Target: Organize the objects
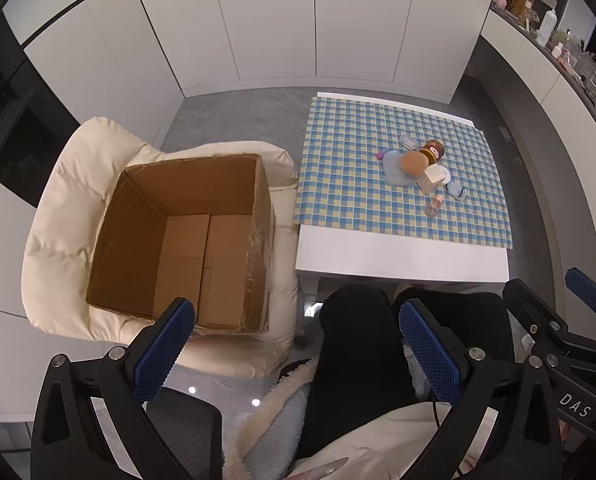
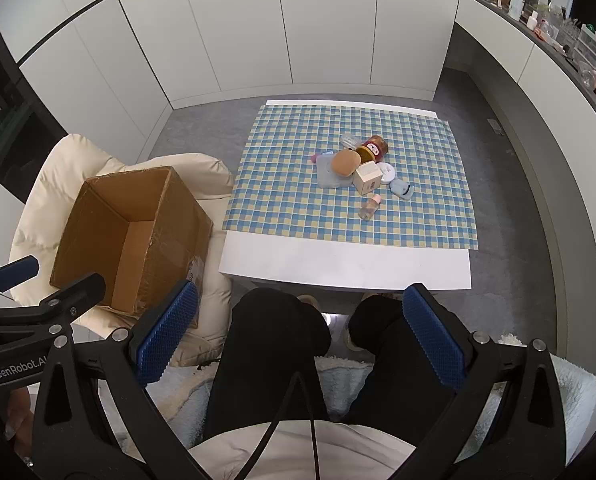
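A pile of small objects lies on the checked cloth of a low white table (image 1: 401,258) (image 2: 345,266): a tan round puff (image 1: 414,162) (image 2: 345,161), a brown jar (image 1: 433,149) (image 2: 375,147), a cream box (image 1: 433,178) (image 2: 367,177), a pale blue case (image 1: 393,168) (image 2: 329,176), a small bottle (image 1: 433,205) (image 2: 369,207). An open empty cardboard box (image 1: 186,240) (image 2: 126,236) sits on a cream cushion to the left. My left gripper (image 1: 298,352) and right gripper (image 2: 298,336) are both open and empty, held above the person's lap, well short of the table.
The person's black-trousered legs (image 1: 357,344) (image 2: 274,344) lie under both grippers. The cream cushion chair (image 1: 58,208) (image 2: 34,208) holds the box. White cabinets line the back wall. A cluttered counter (image 1: 557,40) (image 2: 557,32) runs along the right.
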Available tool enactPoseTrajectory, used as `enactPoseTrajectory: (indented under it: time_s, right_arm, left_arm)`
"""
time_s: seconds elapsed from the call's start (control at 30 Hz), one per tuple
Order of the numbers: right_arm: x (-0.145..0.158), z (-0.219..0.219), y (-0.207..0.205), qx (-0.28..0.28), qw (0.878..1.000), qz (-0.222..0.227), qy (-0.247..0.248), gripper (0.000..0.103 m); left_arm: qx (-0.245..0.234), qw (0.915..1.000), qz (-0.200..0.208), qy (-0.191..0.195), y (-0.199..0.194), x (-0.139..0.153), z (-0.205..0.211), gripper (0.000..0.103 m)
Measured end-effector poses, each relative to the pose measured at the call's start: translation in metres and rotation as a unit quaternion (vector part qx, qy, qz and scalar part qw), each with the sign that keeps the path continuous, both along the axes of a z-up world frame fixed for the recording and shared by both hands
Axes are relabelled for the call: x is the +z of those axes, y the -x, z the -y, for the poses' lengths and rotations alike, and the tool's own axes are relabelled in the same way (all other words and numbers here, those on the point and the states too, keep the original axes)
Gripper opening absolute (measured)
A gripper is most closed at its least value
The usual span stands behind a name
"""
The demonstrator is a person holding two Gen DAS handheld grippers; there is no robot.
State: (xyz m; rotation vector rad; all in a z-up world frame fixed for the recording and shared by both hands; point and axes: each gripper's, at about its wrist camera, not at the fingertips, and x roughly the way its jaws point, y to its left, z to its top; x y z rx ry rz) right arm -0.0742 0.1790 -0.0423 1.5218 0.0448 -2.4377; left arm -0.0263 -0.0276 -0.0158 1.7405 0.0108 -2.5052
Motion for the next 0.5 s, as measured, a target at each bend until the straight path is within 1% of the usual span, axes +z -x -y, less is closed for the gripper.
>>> enactPoseTrajectory:
  time_s: [0.5]
  right_arm:
    - [0.0012,-0.0015,0.0018,-0.004,1.000,0.000,-0.001,0.103]
  left_arm:
    - [0.014,0.9999,-0.004,0.004,-0.0014,0.0029,-0.0017,0.102]
